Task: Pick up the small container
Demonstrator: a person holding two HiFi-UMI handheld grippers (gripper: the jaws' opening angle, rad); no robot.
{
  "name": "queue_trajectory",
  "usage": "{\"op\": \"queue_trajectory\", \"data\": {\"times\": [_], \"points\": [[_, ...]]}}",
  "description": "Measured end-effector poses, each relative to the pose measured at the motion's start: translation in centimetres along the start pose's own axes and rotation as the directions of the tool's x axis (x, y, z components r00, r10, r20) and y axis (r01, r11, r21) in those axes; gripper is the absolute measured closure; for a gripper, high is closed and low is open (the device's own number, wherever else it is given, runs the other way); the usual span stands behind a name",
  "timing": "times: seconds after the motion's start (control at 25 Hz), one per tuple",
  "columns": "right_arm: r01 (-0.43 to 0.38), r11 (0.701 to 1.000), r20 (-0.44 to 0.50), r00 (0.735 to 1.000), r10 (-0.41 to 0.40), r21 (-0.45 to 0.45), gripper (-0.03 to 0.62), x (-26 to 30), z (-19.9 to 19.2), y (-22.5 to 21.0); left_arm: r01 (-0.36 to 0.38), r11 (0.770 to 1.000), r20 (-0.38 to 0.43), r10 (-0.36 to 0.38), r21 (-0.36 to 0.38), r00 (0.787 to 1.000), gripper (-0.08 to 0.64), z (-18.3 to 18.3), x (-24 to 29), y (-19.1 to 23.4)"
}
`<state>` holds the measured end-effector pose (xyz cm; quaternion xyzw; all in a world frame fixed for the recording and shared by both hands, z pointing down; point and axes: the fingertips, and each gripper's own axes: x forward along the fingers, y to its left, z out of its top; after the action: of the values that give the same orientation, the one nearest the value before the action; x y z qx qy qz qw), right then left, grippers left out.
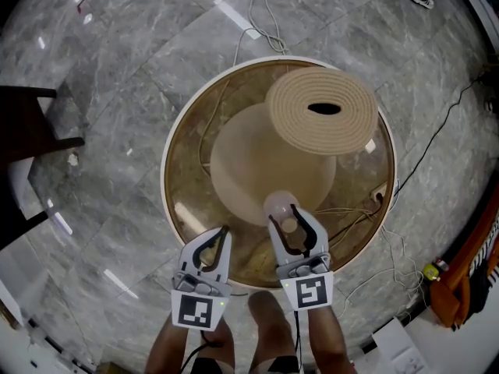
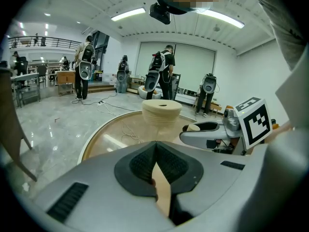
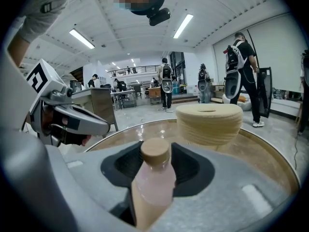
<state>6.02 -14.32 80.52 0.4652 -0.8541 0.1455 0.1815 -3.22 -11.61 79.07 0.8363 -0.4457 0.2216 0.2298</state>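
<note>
A small bottle point(image 3: 153, 178) with a pale pink body and a tan cap point(image 1: 290, 224) stands upright near the front of the round glass table point(image 1: 168, 142). My right gripper point(image 1: 285, 216) is open, one jaw on each side of the bottle. In the right gripper view a gap shows between the cap and the dark pads point(image 3: 190, 166). My left gripper point(image 1: 224, 229) hovers just left of it over the table's front edge. It is shut, the tips meeting with nothing between them point(image 2: 155, 143).
A ribbed beige coil with a hole in its top point(image 1: 322, 109) sits at the table's far right. Cables point(image 1: 351, 213) run under the glass and over the floor. A dark chair point(image 1: 31, 131) stands at left. People point(image 2: 161, 71) stand in the hall behind.
</note>
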Motion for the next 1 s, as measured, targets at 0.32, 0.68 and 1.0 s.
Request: {"op": "queue_trajectory", "data": {"times": [0.32, 0.68, 1.0], "points": [[0.016, 1.000, -0.001, 1.000, -0.016, -0.024, 0.436, 0.0, 0.0, -0.1, -0.019, 0.999, -0.033, 0.017, -0.044, 0.999, 0.543, -0.9, -0.3, 0.4], [0.035, 0.999, -0.004, 0.999, -0.035, -0.041, 0.460, 0.1, 0.0, 0.0, -0.009, 0.999, -0.035, 0.008, -0.042, 0.999, 0.543, -0.9, -0.4, 0.1], [0.045, 0.997, 0.010, 0.999, -0.044, -0.069, 0.462, 0.1, 0.1, 0.0, -0.014, 0.999, -0.029, 0.013, -0.037, 0.999, 0.543, -0.8, -1.1, 0.1]]}}
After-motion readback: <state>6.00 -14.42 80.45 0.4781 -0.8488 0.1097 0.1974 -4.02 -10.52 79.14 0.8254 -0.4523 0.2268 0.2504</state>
